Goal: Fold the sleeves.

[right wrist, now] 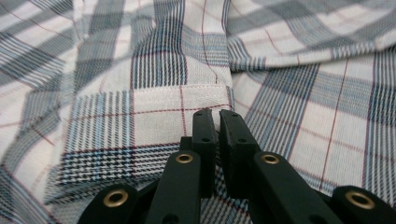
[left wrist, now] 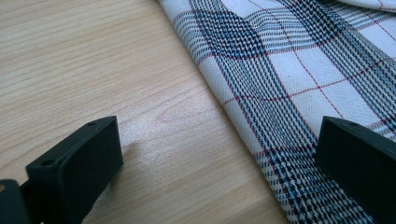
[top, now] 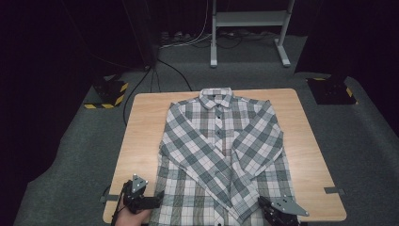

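Right claw (right wrist: 217, 116) closed over plaid shirt (top: 221, 150) — sleeves crossed.

One plaid shirt (top: 221, 155), one wooden table (top: 141, 127), two tools

Shirt (top: 221, 155) hem cut off by bottom edge; right claw (top: 277, 214) tips hidden underneath plate.

Grey carpet floor (top: 70, 155), dark walls, a white desk frame (top: 249, 28) behind.
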Demonstrator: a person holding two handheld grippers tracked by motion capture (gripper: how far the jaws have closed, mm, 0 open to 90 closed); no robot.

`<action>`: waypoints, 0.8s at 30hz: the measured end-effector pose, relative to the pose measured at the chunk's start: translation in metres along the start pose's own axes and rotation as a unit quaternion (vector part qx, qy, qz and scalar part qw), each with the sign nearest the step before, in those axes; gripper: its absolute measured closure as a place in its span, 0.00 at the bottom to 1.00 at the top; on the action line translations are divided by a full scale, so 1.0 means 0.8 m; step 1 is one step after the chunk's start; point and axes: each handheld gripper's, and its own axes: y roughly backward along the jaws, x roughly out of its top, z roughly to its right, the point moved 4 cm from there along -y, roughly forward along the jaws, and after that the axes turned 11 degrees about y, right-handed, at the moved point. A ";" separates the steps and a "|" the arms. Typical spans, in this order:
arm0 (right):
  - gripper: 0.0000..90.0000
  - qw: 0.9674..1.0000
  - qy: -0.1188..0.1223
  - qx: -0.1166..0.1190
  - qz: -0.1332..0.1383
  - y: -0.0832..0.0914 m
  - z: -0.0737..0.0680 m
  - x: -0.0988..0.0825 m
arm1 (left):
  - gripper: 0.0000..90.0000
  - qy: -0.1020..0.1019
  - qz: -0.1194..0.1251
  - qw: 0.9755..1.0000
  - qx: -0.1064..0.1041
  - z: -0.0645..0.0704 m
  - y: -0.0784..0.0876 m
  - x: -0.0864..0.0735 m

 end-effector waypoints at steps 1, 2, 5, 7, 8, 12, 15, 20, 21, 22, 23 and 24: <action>0.94 1.000 0.008 -0.001 0.011 0.004 -0.003 0.007 | 0.01 0.000 0.000 1.000 0.000 0.000 0.000 0.000; 0.94 1.000 0.009 0.001 0.014 0.005 -0.005 0.010 | 0.01 0.000 0.000 1.000 0.000 0.000 0.000 0.000; 0.94 0.999 0.024 0.001 0.023 0.008 -0.012 0.021 | 0.01 0.001 0.000 1.000 0.001 0.000 0.000 0.000; 0.94 0.999 0.032 0.004 0.029 0.008 -0.018 0.029 | 0.01 0.001 0.000 1.000 0.001 0.000 0.000 0.000; 0.94 0.999 0.035 0.006 0.032 0.008 -0.020 0.033 | 0.01 0.001 0.000 1.000 0.001 0.000 0.000 0.000; 0.94 0.998 0.046 0.011 0.046 0.006 -0.030 0.051 | 0.01 0.001 0.000 1.000 0.001 0.000 0.000 0.000; 0.94 0.997 0.054 0.018 0.056 0.004 -0.039 0.064 | 0.01 0.000 0.000 1.000 0.000 0.000 0.000 0.000; 0.95 0.994 0.072 0.032 0.070 0.001 -0.056 0.087 | 0.01 0.000 0.000 1.000 0.000 0.000 0.000 0.000; 0.95 0.994 0.077 0.035 0.074 0.000 -0.060 0.093 | 0.01 0.000 0.000 1.000 0.000 0.000 0.000 0.000; 0.95 0.993 0.081 0.039 0.078 -0.001 -0.064 0.098 | 0.01 0.000 0.000 1.000 0.000 0.000 0.000 0.000; 0.95 0.992 0.088 0.044 0.080 -0.003 -0.069 0.104 | 0.01 0.000 0.000 1.000 0.000 0.000 0.000 0.000; 0.95 0.991 0.093 0.048 0.082 -0.005 -0.074 0.109 | 0.01 0.000 0.000 1.000 0.000 0.000 0.000 0.000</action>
